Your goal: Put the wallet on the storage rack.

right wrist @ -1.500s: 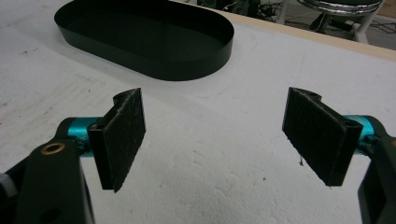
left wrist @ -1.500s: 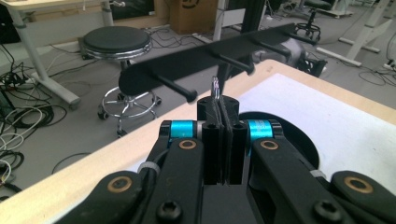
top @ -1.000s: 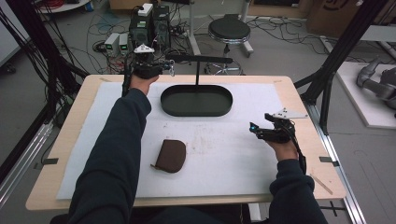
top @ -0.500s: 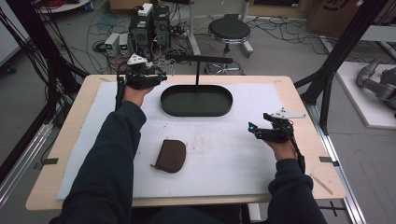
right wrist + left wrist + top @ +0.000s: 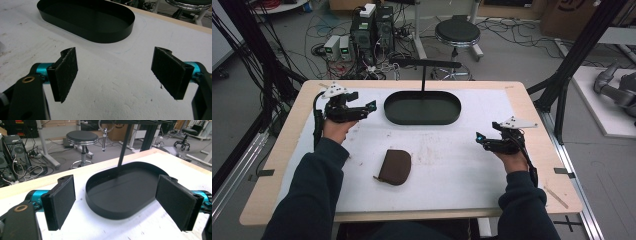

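Black oval tray (image 5: 422,108) sits far-centre on the white-covered surface (image 5: 452,170), upright post rising from its far rim. Left tool (image 5: 371,106) hovers just left of the tray, jaws wide, nothing between them. Left gripper view frames the tray (image 5: 125,195) between both pads and shows its inside bare; the post (image 5: 124,147) shows here too, plus a stool (image 5: 82,138) on the floor beyond. Right tool (image 5: 478,137) is at the right side, well apart from the tray, jaws wide and empty, low over the surface. Right gripper view has the tray (image 5: 87,20) at far left, beyond the pads. High view adds a brown pouch (image 5: 395,167) lying flat near-centre, between the two forearms, apart from both tools.
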{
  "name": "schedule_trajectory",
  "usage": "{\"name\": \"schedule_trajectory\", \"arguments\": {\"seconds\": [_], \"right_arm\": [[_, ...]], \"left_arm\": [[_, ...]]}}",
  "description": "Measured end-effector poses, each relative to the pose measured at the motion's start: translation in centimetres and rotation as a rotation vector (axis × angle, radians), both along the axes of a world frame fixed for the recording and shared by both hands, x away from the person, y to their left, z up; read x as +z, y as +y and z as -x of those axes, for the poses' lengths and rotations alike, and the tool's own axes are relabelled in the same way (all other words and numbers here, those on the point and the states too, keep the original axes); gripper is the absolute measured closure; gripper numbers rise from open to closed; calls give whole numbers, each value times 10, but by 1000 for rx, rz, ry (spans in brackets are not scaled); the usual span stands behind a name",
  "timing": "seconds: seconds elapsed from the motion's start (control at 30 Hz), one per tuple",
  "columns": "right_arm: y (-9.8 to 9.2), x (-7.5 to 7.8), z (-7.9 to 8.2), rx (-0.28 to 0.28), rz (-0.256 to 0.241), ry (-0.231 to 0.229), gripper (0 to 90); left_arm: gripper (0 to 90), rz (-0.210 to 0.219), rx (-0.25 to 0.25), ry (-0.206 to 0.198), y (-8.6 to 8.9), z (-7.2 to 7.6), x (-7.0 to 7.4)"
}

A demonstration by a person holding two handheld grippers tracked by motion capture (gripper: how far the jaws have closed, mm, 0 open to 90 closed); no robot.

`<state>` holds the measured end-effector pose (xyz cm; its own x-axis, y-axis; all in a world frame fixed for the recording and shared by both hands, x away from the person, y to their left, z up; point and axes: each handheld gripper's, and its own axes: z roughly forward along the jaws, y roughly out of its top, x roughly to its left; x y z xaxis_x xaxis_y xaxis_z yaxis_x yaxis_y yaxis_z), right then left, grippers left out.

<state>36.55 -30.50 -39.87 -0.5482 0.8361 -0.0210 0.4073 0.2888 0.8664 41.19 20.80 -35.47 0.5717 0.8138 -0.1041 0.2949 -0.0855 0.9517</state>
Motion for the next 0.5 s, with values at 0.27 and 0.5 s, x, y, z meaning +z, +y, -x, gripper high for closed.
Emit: {"name": "schedule_trajectory", "arguments": {"seconds": [0.27, 0.5], "right_arm": [[2, -1, 1, 3, 6, 1, 216], [4, 0, 6, 6, 0, 1, 216]], "left_arm": [[162, -5, -26, 14, 3, 28, -15], [162, -13, -27, 65, 3, 54, -38]]}}
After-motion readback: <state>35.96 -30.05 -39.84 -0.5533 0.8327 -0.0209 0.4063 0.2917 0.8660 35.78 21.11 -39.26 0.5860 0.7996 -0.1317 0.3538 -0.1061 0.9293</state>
